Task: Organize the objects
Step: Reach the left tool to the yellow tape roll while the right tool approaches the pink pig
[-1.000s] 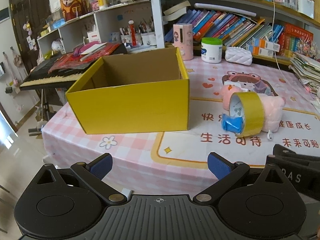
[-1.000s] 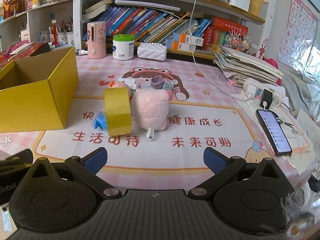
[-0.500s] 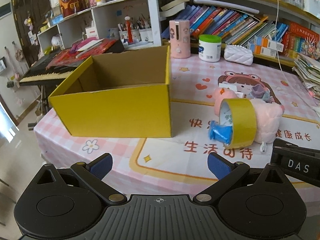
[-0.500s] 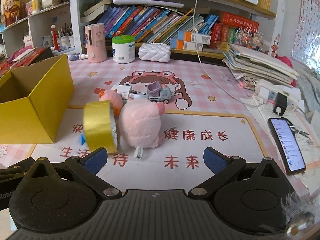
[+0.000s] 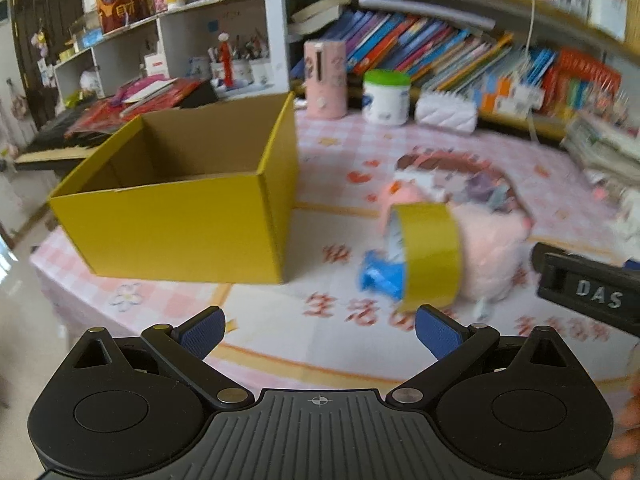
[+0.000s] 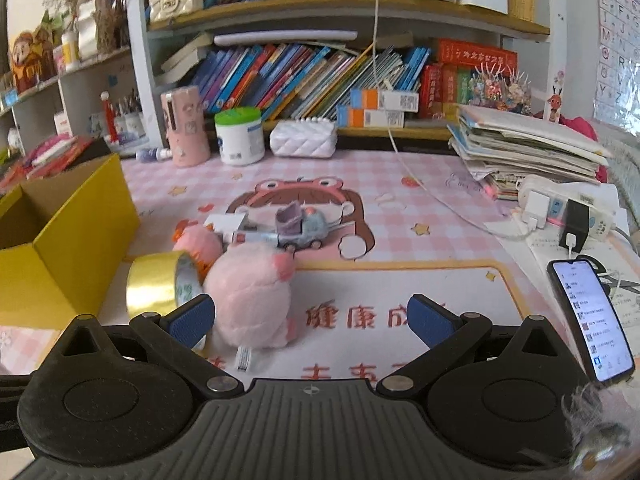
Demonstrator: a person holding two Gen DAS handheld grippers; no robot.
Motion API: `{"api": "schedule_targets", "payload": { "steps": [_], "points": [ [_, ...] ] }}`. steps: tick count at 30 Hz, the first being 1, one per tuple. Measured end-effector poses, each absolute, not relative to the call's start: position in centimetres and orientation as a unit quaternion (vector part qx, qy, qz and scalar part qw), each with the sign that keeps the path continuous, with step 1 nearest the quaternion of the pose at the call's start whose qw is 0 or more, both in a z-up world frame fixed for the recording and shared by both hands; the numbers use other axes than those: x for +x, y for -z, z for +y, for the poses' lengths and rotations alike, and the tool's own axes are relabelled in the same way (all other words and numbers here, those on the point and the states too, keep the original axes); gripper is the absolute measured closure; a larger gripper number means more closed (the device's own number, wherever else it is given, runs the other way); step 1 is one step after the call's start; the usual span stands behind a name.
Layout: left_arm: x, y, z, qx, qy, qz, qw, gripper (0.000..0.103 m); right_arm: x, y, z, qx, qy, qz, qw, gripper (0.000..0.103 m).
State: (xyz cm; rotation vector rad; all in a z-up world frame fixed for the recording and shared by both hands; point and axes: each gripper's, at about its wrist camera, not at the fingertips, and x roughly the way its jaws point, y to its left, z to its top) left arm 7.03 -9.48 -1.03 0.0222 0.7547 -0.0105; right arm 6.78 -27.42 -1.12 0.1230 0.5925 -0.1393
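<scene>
An open yellow cardboard box (image 5: pixel 180 216) stands at the table's left; it also shows in the right wrist view (image 6: pixel 60 248). Right of it lie a yellow tape roll (image 5: pixel 430 256), a blue wrapper (image 5: pixel 380 276) and a pink plush toy (image 5: pixel 496 248). In the right wrist view the plush (image 6: pixel 248 300) lies just ahead of my open right gripper (image 6: pixel 312 320), with the tape roll (image 6: pixel 160 284) at its left finger. A small pink toy (image 6: pixel 198 242) and a grey toy car (image 6: pixel 304 224) lie behind. My left gripper (image 5: pixel 320 330) is open and empty, short of the tape.
A phone (image 6: pixel 588 316) lies at the right edge beside a power strip (image 6: pixel 560 208) and a paper stack (image 6: pixel 528 144). A pink cylinder (image 6: pixel 186 128), a white jar (image 6: pixel 239 136) and a white quilted pouch (image 6: pixel 304 142) stand at the back below the bookshelf.
Both grippers have moved forward toward the objects. The right one has come close up to the plush toy. The left view has swung right and is blurred.
</scene>
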Motion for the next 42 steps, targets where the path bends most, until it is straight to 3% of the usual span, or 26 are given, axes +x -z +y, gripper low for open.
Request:
{"api": "schedule_targets", "payload": {
  "steps": [26, 32, 34, 38, 42],
  "points": [
    [11.9, 1.4, -15.9, 0.039, 0.083, 0.359, 0.929, 0.003, 8.8, 0.2, -33.7, 0.118, 0.074, 0.283, 0.949, 0.000],
    [13.7, 2.4, -15.7, 0.033, 0.058, 0.374, 0.925, 0.019, 9.0, 0.1, -34.0, 0.110, 0.059, 0.270, 0.955, 0.000],
    [14.1, 3.0, -15.7, 0.035, 0.056, 0.381, 0.922, 0.029, 9.2, 0.2, -34.0, 0.110, 0.053, 0.275, 0.954, 0.000],
    [14.8, 3.8, -15.9, 0.029, 0.064, 0.391, 0.918, 0.062, 9.3, 0.3, -34.0, 0.108, 0.049, 0.278, 0.953, 0.000],
    [14.5, 3.0, -16.0, 0.016, 0.068, 0.377, 0.924, 0.063, 9.0, 0.3, -34.2, 0.106, 0.053, 0.275, 0.954, 0.000]
  ]
}}
